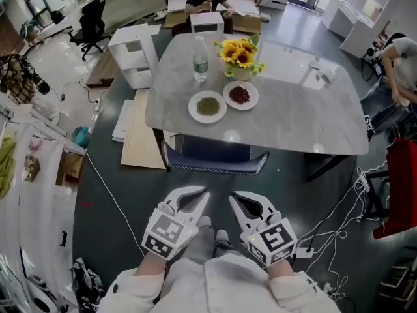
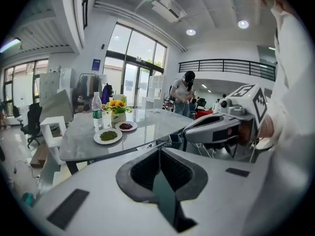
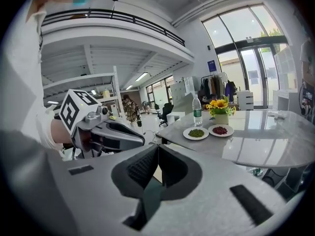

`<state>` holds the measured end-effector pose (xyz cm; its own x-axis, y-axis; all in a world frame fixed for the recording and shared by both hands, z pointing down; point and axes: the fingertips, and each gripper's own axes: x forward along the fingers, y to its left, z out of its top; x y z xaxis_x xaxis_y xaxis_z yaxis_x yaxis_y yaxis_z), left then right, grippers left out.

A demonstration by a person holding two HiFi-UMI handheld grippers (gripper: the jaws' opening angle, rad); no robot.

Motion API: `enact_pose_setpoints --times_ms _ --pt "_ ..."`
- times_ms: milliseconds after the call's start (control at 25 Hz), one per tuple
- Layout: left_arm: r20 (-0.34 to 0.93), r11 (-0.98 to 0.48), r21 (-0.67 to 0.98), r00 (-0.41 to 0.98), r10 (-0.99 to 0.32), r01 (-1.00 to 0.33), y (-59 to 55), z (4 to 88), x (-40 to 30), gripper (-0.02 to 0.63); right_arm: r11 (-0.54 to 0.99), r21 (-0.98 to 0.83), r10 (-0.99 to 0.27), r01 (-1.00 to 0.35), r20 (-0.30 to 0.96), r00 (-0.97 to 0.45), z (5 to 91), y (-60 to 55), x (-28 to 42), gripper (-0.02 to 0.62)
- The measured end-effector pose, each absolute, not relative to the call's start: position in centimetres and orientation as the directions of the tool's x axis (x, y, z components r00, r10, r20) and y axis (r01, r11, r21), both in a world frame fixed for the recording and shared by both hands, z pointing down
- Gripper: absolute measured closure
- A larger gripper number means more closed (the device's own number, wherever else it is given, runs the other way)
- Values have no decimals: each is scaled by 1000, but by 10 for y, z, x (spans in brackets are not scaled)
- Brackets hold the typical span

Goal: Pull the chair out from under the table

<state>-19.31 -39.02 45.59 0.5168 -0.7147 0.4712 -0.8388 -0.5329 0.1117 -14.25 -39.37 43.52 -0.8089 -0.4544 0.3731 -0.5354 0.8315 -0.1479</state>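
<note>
While the chair (image 1: 215, 163) stands tucked under the near edge of the table (image 1: 293, 116), only its dark back showing, the step in hand reads as the approach, with no contact yet. The left gripper (image 1: 201, 194) and right gripper (image 1: 236, 198) hover side by side, short of the chair back. Both sets of jaws are pressed together with nothing between them. Next move, by my judgement: open the jaws, reach the top rail, clamp, then draw back.

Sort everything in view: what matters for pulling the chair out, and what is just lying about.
Job: chair, table, left gripper, right gripper, both shut, empty.
Lying about: bottle, sunflowers, green-food plate, red-food plate, boards.
</note>
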Motion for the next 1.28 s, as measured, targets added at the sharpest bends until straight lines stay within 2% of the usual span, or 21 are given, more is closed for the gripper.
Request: enact_pose_setpoints --times_ms 200,480,880,960,1040,1200,1280 --pt "486 -570 46 517 -705 -820 -408 463 -199 583 850 -77 -451 -521 405 -795 438 -415 -154 591" --pt "517 -599 49 533 -670 -800 -427 480 -210 583 891 38 -414 -453 477 -775 454 -430 -167 591" --pt "563 -642 17 538 -627 -766 -449 500 -217 581 895 62 -403 -441 535 -743 478 -448 -179 589" --pt "582 -655 7 535 -612 -756 -452 505 -218 581 896 73 -404 -438 543 -736 482 -452 -180 561" --pt "595 -665 -4 533 -601 -746 -454 509 -218 580 900 80 -396 -428 559 -729 488 -454 -182 504" --pt "612 -690 -14 539 -578 -724 -454 514 -215 569 904 104 -391 -414 589 -707 497 -457 -182 490" --pt "615 -697 -13 544 -570 -716 -455 517 -214 522 906 123 -391 -405 610 -689 502 -461 -181 472"
